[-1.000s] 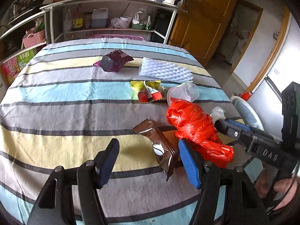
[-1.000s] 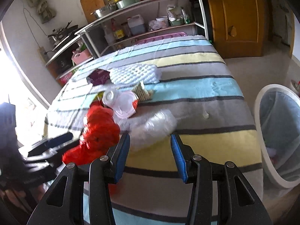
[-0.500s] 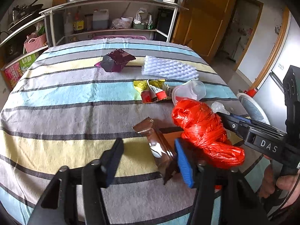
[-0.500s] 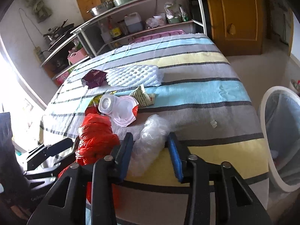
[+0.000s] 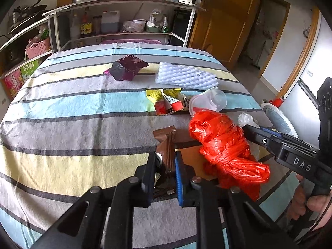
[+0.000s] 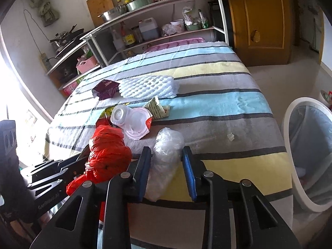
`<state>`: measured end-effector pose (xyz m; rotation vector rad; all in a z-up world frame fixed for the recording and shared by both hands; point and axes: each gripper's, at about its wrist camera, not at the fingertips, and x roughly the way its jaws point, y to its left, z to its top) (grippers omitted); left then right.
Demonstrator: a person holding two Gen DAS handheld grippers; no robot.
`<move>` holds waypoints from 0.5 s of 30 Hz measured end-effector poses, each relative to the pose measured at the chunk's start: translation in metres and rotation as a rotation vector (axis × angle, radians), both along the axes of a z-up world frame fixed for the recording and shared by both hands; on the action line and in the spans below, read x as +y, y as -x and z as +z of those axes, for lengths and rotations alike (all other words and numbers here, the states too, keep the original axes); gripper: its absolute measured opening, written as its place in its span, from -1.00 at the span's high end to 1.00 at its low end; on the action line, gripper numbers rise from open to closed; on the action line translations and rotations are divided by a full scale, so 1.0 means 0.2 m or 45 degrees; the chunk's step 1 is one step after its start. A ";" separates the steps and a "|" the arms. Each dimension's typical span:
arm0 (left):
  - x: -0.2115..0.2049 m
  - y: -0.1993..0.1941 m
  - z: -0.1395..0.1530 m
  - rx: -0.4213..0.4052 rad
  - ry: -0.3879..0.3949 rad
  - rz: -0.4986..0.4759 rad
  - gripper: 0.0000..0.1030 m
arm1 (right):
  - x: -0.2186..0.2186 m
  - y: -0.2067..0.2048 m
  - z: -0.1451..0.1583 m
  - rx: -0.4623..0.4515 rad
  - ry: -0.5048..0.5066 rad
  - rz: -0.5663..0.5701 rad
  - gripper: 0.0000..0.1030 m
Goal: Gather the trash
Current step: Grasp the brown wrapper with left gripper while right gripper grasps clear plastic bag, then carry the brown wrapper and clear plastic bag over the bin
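left gripper (image 5: 165,172) clenched on brown wrapper (image 5: 167,145); right gripper (image 6: 167,166) straddling clear bag (image 6: 166,157), not yet clamped.
left to right: lift the wrapper clear of the red bag (image 5: 224,145) just beside it; squeeze the clear bag mid-body, then carry it to the bin (image 6: 290,137). one second ago the left jaws were spread wide.

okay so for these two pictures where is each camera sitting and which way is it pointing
Left wrist view: sits on the left gripper, looking across the striped table toward the shelves; its jaws are shut on the brown wrapper; the right gripper shows too.
Right wrist view: sits on the right gripper, facing the shelves, white bin at right; its jaws straddle the clear plastic bag.
Shared: red bag, foam net.
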<state>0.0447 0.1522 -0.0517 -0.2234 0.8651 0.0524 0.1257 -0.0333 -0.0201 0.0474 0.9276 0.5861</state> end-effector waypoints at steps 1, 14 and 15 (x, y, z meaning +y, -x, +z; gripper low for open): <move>0.00 0.00 0.00 -0.003 -0.005 0.000 0.66 | 0.00 0.00 0.00 -0.003 -0.001 0.002 0.39; -0.05 0.05 0.14 -0.079 -0.052 -0.003 0.66 | -0.07 0.04 0.07 -0.043 -0.039 -0.025 0.43; -0.06 0.06 0.15 -0.087 -0.055 -0.010 0.66 | -0.08 0.05 0.08 -0.047 -0.044 -0.029 0.43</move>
